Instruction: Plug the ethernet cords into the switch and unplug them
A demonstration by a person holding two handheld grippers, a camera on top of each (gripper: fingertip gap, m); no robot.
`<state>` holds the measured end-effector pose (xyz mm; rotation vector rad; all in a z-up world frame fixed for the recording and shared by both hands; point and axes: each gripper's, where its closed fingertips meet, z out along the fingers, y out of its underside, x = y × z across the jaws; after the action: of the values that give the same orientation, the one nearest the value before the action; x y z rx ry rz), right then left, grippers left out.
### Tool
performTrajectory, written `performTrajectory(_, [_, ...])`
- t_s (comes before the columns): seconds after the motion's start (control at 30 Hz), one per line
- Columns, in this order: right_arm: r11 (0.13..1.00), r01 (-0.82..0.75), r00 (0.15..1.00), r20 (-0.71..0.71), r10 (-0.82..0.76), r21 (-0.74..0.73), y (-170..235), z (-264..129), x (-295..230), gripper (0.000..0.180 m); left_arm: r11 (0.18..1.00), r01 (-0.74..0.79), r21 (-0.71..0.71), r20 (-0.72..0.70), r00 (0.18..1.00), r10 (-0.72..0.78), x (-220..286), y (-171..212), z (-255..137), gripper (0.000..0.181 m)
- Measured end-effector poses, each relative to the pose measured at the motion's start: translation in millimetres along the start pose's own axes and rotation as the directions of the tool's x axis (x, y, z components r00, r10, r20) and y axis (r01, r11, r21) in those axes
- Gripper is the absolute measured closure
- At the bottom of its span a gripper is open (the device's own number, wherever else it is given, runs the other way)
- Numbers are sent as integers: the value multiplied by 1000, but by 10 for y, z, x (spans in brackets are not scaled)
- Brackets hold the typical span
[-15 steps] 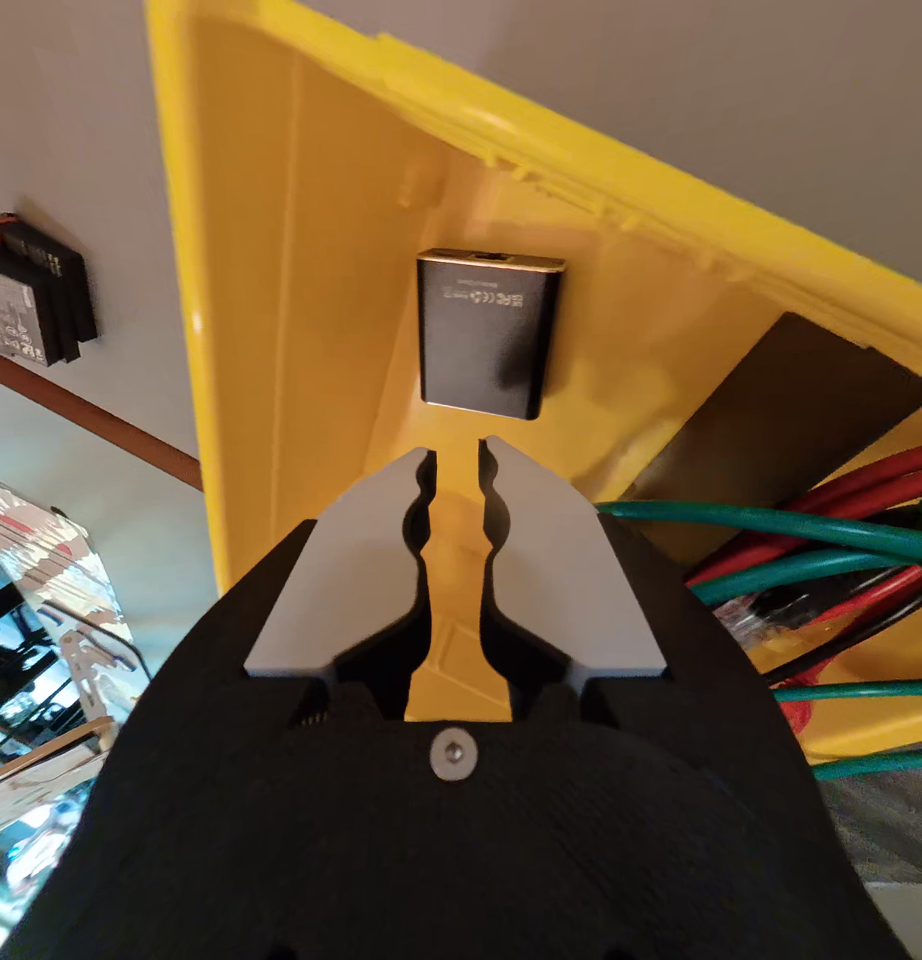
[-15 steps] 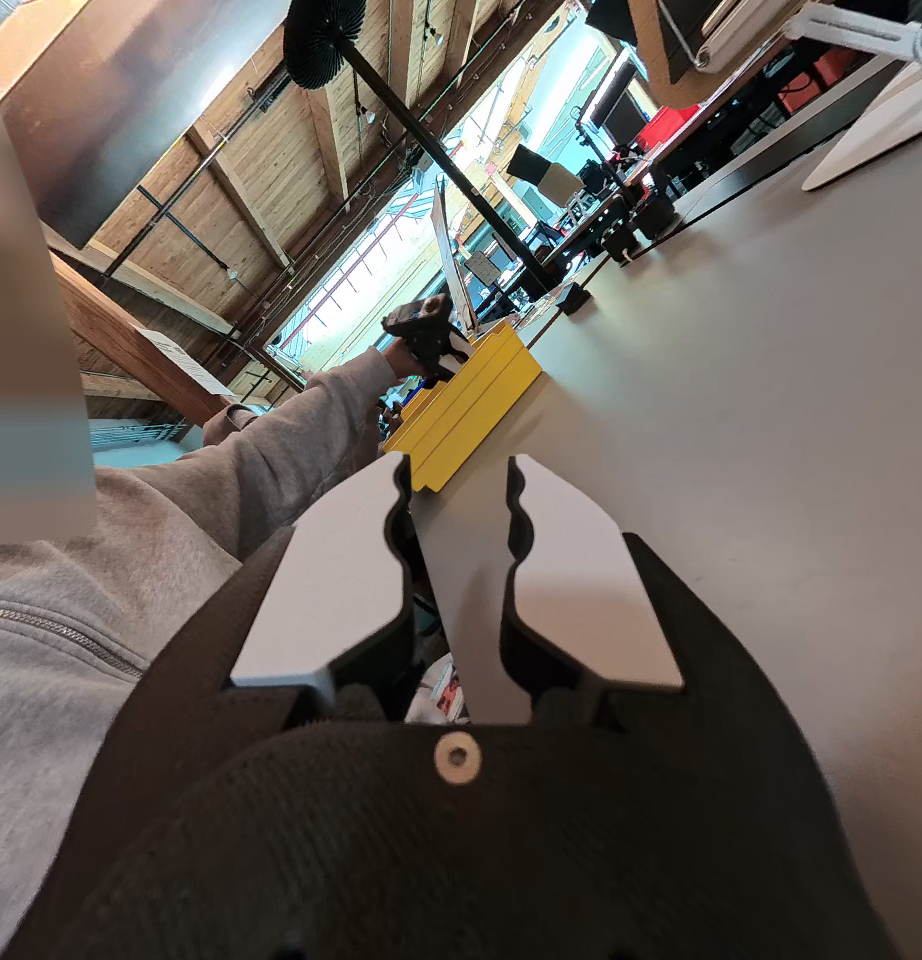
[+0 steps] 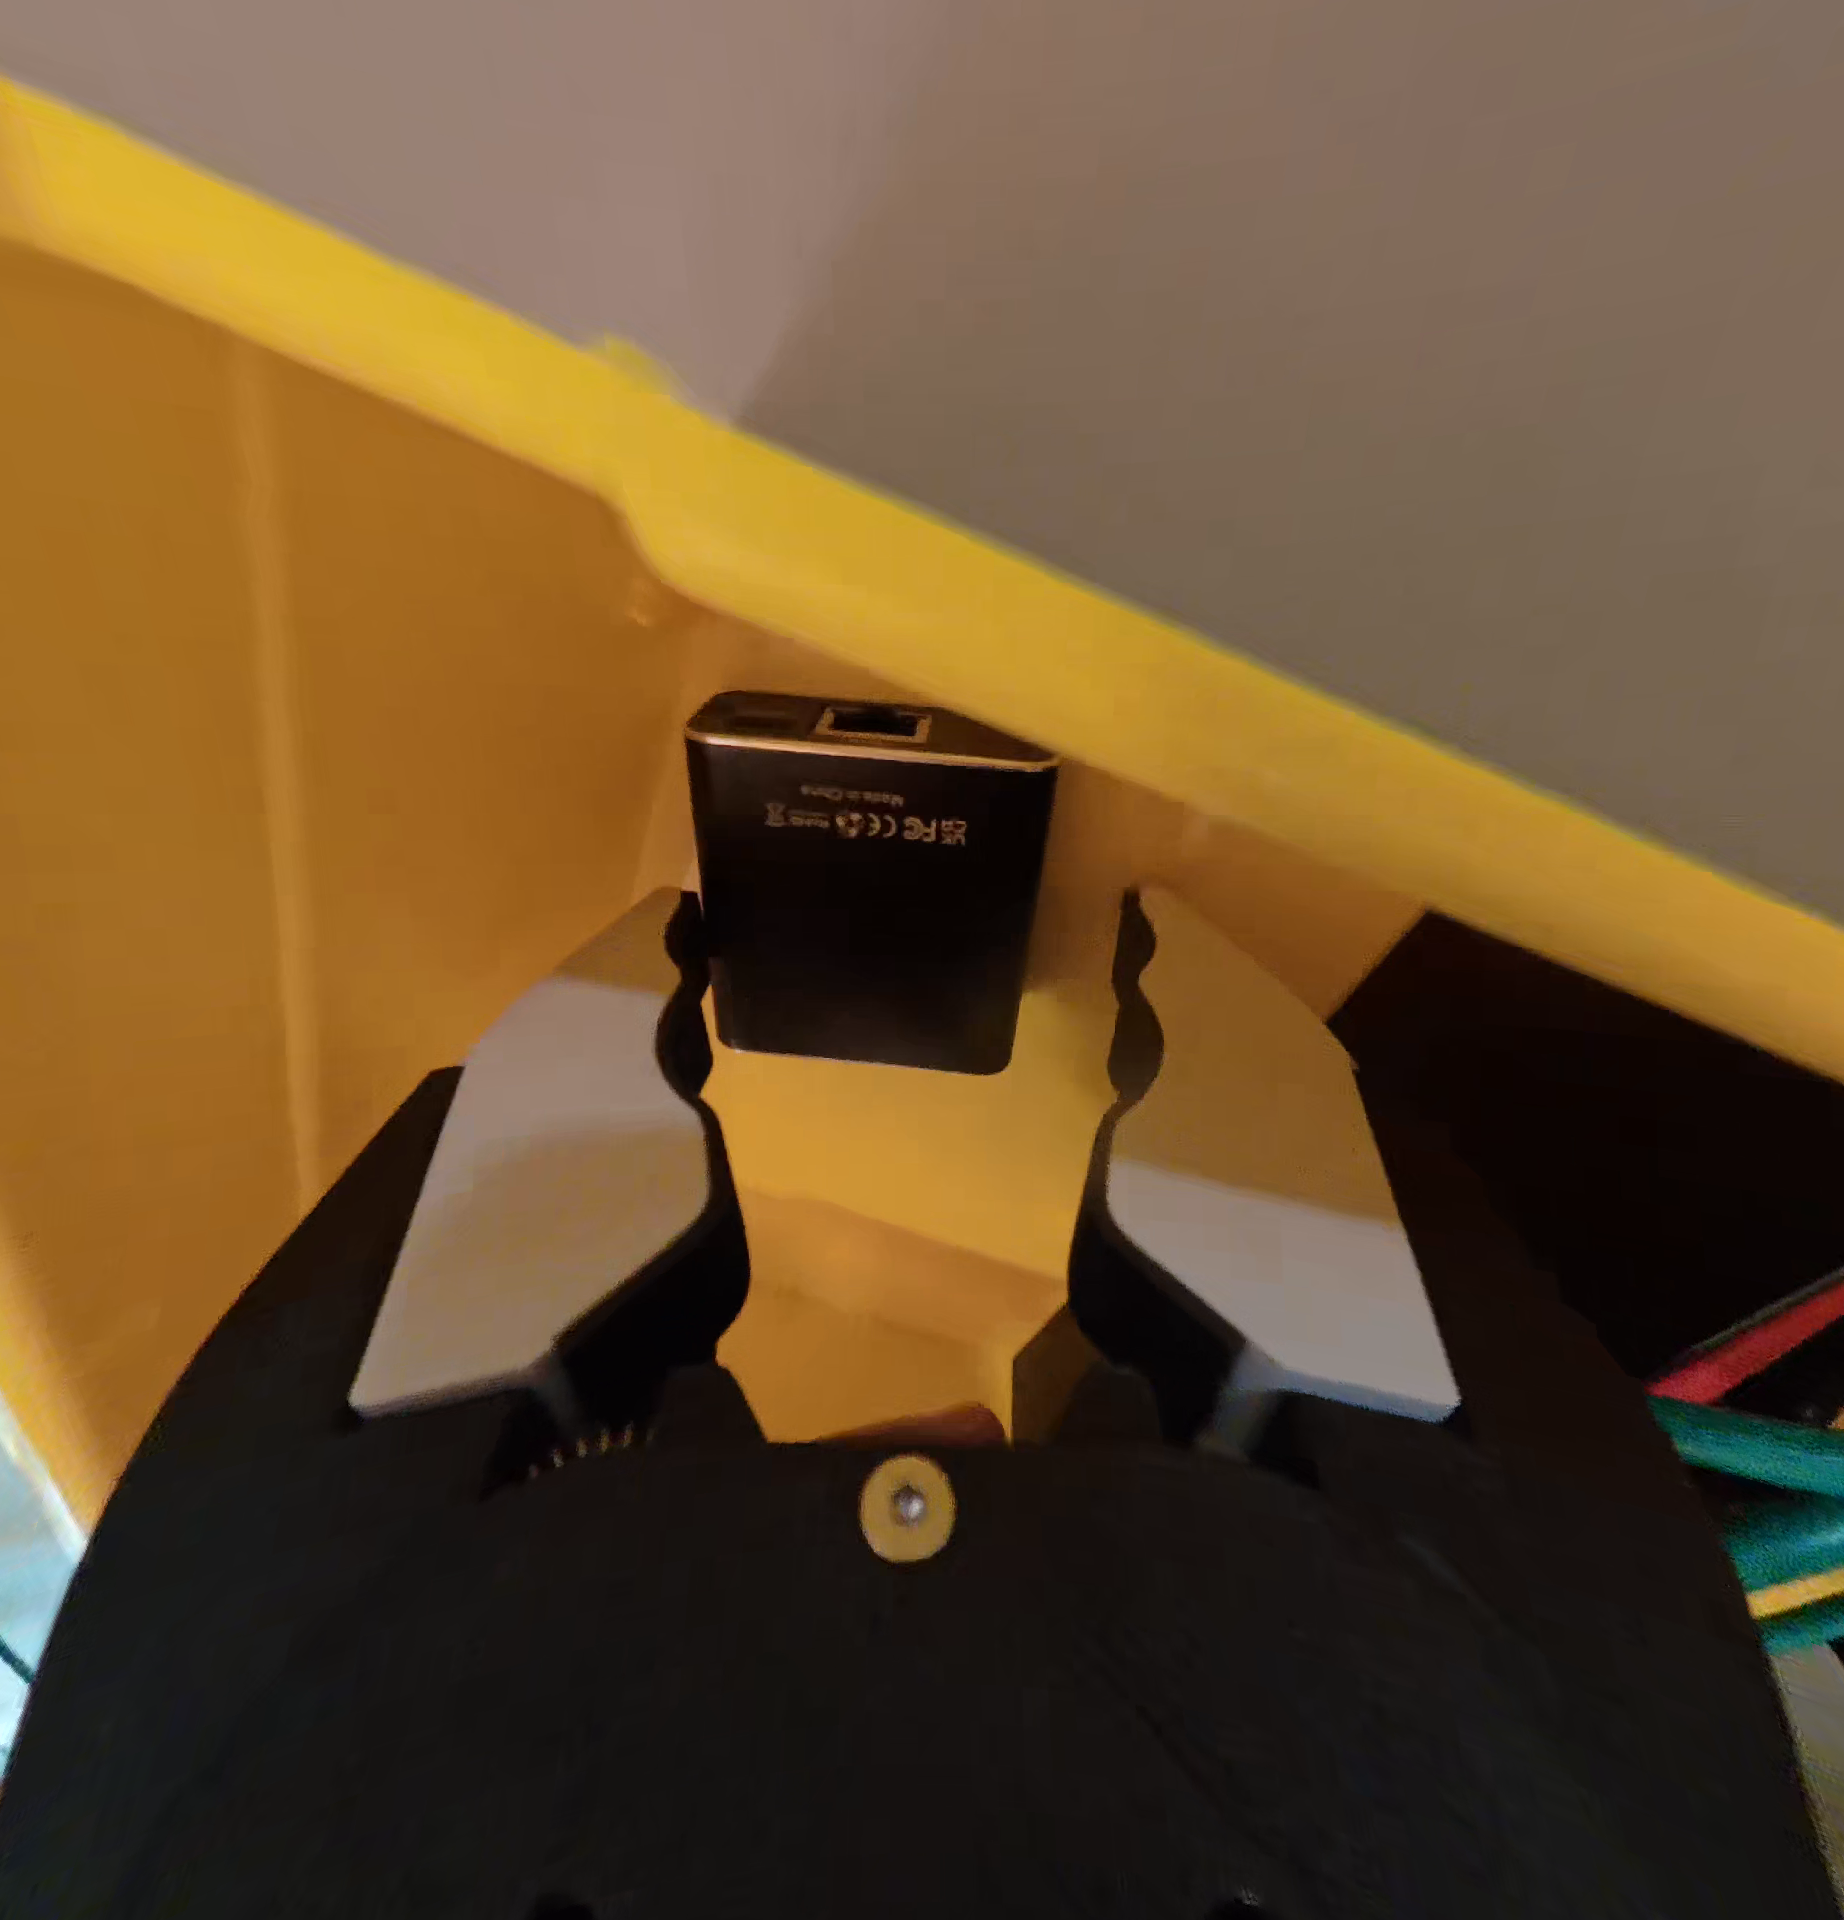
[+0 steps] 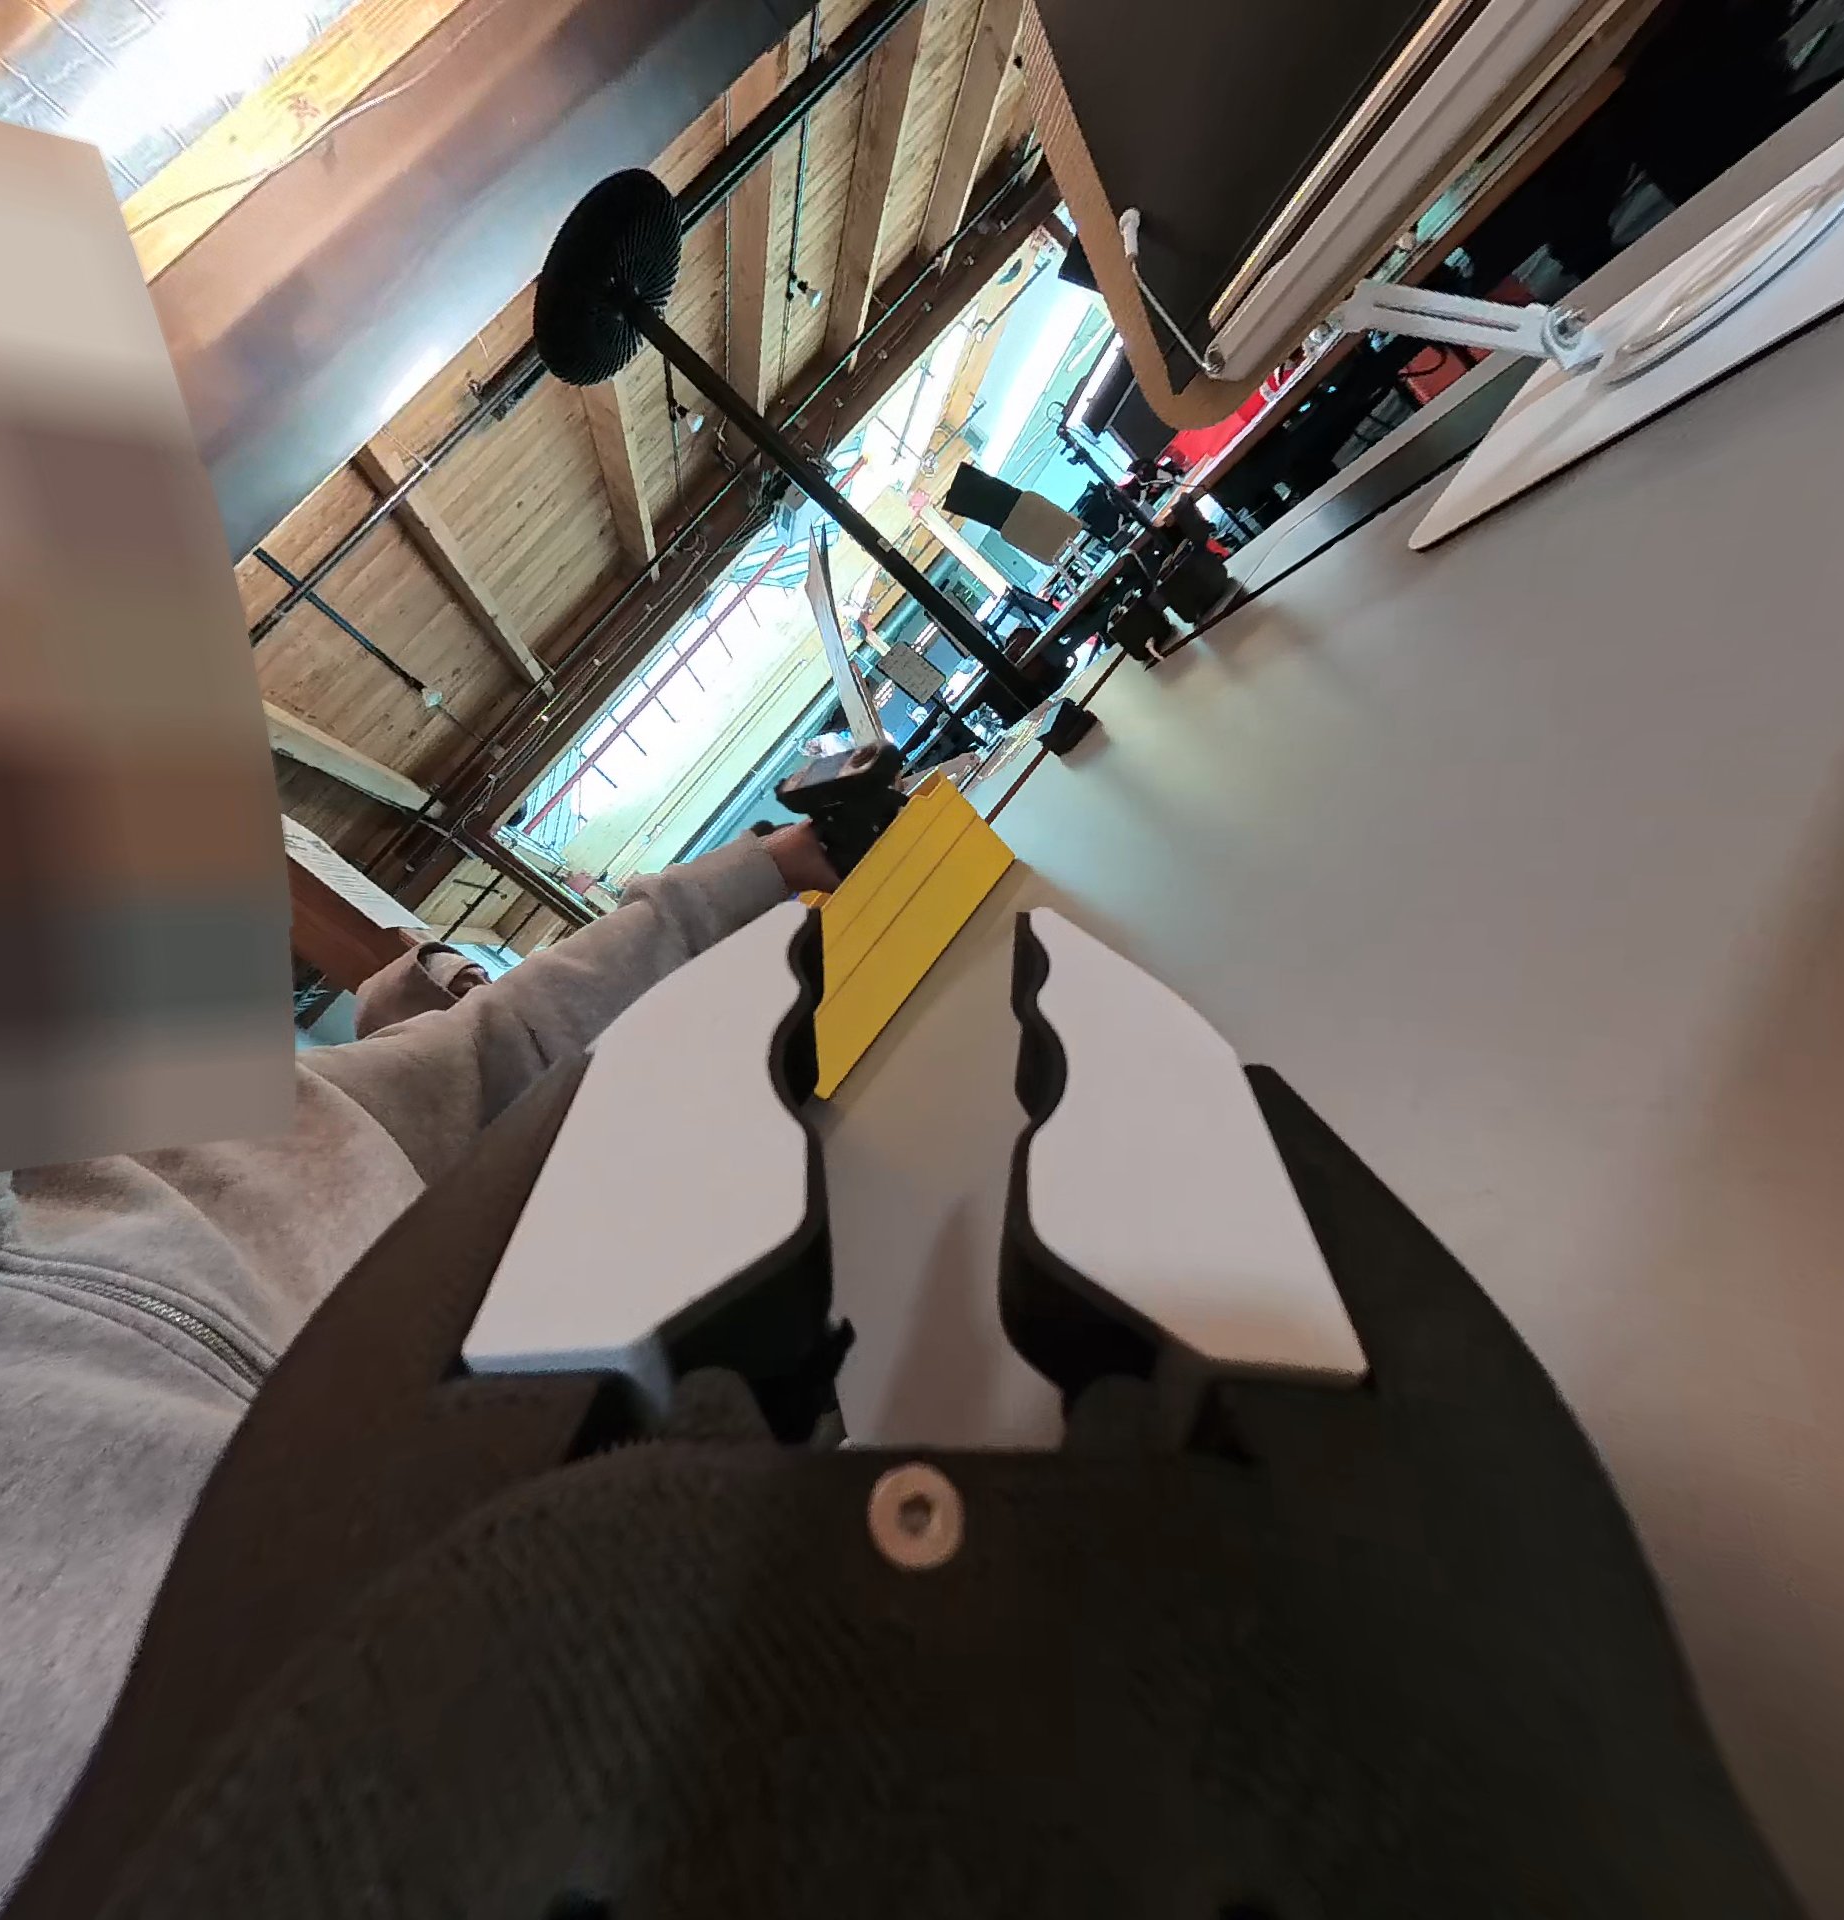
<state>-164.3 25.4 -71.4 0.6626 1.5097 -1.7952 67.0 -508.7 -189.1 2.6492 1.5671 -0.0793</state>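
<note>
In the left wrist view, the yellow bin (image 3: 274, 727) fills the left half of the frame, its inner wall running up to a thick rim that slants from the upper left down to the right edge. Grey worktop (image 3: 1313, 312) lies beyond the rim across the top. At centre, the small black switch (image 3: 871, 894) sits on the bin floor close under the rim, its far end showing a port. The left tongs (image 3: 902, 935) are spread wide and released, one finger on either side of the switch's near end: the left finger (image 3: 585, 1143) is touching or all but touching the switch's side, the right finger stands a little apart from it. Right of the tongs a dark panel (image 3: 1624, 1143) leans inside the bin, and at the lower right edge red and green ethernet cords (image 3: 1791, 1455) lie bundled, none of them plugged into the switch's visible port.

In the right wrist view, a grey sleeve (image 4: 222, 1195) crosses the left side, reaching toward the middle of the frame. There, the far-off left tongs dip into the yellow bin, seen from outside above centre. The right tongs (image 4: 913, 966) occupy the lower centre, parted and empty, hovering over bare grey worktop. At the upper right, a white board lies on the worktop's far part.
</note>
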Motion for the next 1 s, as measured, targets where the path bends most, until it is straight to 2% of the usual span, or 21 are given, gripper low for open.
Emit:
performTrajectory(0.03, [1000,4,1000,-3,-4,-2,1,5,4,145,1000,1,-14,2,1000,-1,-13,4,-3,107])
performTrajectory(0.07, [1000,9,1000,-5,-9,-4,2,9,5,145,1000,-10,-17,24,1000,10,-37,-3,-20,119])
performTrajectory(0.2, [1000,16,1000,-4,-16,-14,22,26,-4,145,1000,-5,30,120,993,1,-112,-30,-261,120])
performTrajectory(0.37, [1000,-10,999,39,11,-23,50,50,-71,146,968,27,250,301,948,-104,-174,-71,-1121,120])
performTrajectory(0.43, [999,-6,998,57,8,-49,103,83,-113,146,917,14,398,325,933,-155,-22,-215,-1515,120])
performTrajectory(0.53, [991,18,995,96,-6,-131,284,173,-218,145,791,-60,609,326,928,-181,428,-592,-2020,120])
performTrajectory(0.67, [966,57,986,163,-15,-253,590,279,-417,146,608,-185,772,353,921,-167,1209,-1185,-2408,120])
performTrajectory(0.8, [940,143,976,203,-82,-309,799,299,-613,146,469,-221,855,326,932,-156,1962,-1790,-2327,120])
performTrajectory(1.0, [907,267,955,213,-205,-326,1019,323,-801,135,332,-127,935,140,990,-15,3079,-2756,-1632,120])
